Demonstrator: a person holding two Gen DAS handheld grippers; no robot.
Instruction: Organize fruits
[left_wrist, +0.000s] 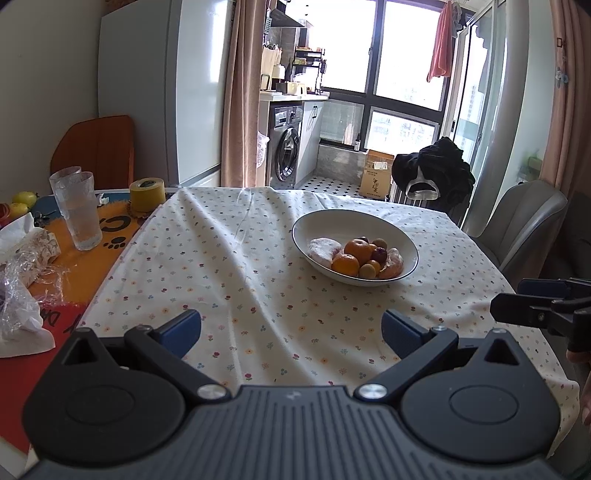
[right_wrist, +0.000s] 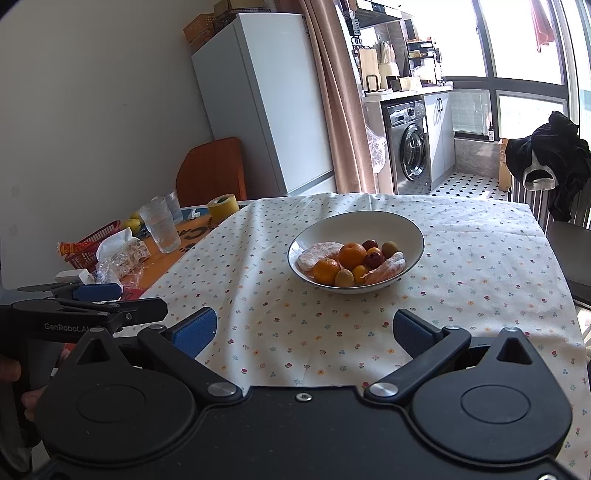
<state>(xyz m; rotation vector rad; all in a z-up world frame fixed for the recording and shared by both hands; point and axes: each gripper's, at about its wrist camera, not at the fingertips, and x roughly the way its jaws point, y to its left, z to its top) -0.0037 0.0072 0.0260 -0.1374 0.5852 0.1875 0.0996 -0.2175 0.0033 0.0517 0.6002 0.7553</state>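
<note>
Strong daylight enters through the large windows (left_wrist: 384, 55) at the back, and the panes are overexposed to almost pure white in both views. The light reaches the flowered tablecloth (left_wrist: 258, 266) from behind, so the folds of the cloth make soft long shadows toward the camera, and the white bowl (left_wrist: 354, 247) throws a gentle shadow on its near side. The wall on the left stays dimmer and greyish. Both pictures are sharp in the middle. The fisheye lens bends straight lines strongly near the edges, and the corners go dark.
</note>
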